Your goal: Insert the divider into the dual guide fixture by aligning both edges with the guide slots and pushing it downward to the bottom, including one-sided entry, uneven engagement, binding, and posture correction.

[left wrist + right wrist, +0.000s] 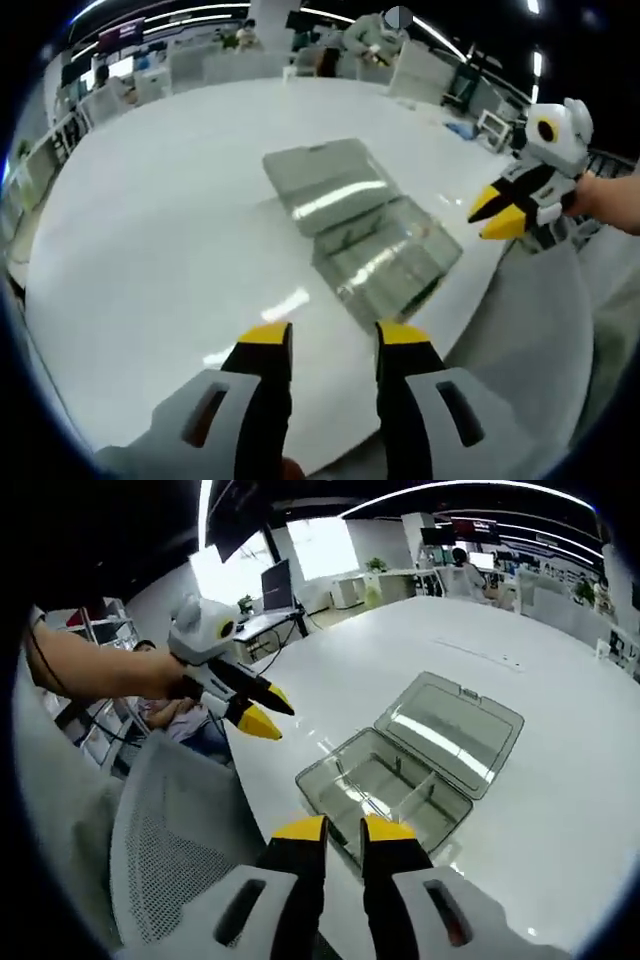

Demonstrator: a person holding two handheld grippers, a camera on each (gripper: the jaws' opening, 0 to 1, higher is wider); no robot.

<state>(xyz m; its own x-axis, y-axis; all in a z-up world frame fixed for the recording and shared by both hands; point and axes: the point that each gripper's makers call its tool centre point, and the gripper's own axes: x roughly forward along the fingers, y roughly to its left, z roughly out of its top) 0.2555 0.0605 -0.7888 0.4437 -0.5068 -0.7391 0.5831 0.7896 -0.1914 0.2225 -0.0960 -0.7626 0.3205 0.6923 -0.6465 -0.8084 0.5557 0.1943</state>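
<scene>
Approach step: my left gripper (333,342) and right gripper (343,828), both parted and empty, hover short of the open box (385,785) ahead; I judge a divider grasp comes next.

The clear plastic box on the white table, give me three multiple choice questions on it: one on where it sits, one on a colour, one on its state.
1. Where does the clear box sit?
A. On the white table, near its edge
B. On the mesh chair
C. On the floor

2. What colour are the gripper tips?
A. Red
B. Yellow
C. Green

3. What state is the box's lid in?
A. Shut
B. Taken off and set apart
C. Open, laid back flat

Answers: 1 A, the box rests on the tabletop close to the near edge. 2 B, the left gripper and right gripper both end in yellow. 3 C, the lid lies open beside the tray, joined to it.
</scene>
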